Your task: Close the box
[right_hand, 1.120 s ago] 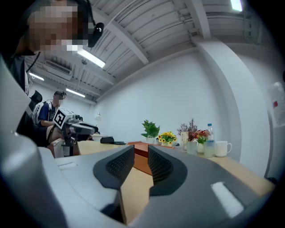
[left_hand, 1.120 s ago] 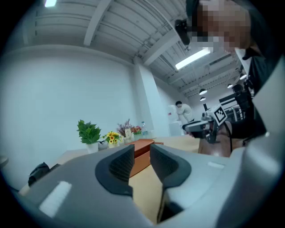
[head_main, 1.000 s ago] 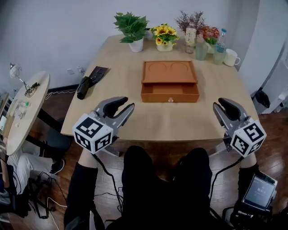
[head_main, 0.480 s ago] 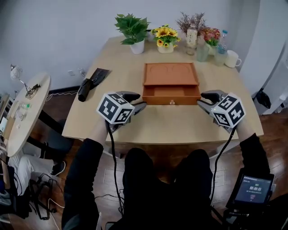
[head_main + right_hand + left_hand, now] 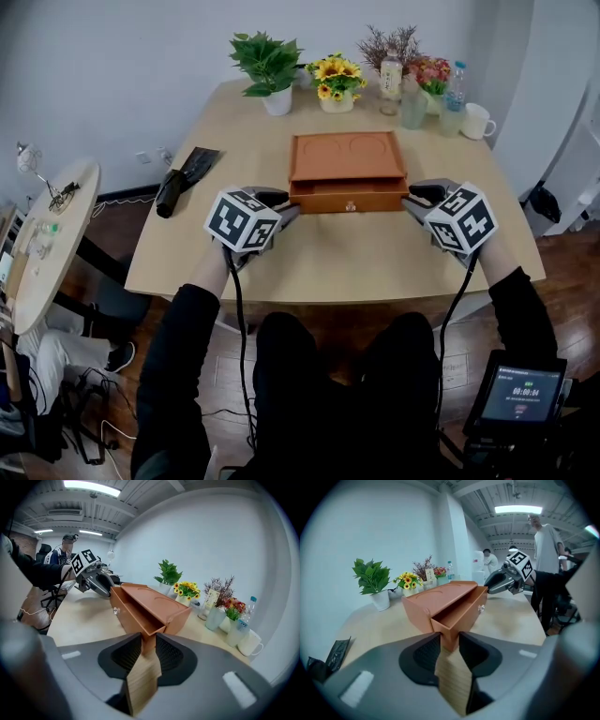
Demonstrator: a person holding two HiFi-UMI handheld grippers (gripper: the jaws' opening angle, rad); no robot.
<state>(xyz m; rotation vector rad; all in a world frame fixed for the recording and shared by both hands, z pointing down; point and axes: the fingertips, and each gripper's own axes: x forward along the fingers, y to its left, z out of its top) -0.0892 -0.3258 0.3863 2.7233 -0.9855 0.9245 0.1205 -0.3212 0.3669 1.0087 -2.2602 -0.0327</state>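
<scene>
An orange wooden box lies mid-table with its drawer pulled out a little; a small clear knob shows on its front. My left gripper is at the drawer's left front corner. Its jaws are closing, almost together, with nothing between them. In the left gripper view the drawer corner sits just beyond the fingertips. My right gripper is shut at the drawer's right front corner, holding nothing. Each gripper view shows the other gripper across the drawer: the right gripper, the left gripper.
Along the table's far edge stand a potted plant, flower pots, bottles and a white mug. A black folded umbrella lies at the left. A round side table stands left. People stand in the room.
Both grippers came forward from the table's near edge to the drawer's front corners. The drawer now sticks out less than before.
</scene>
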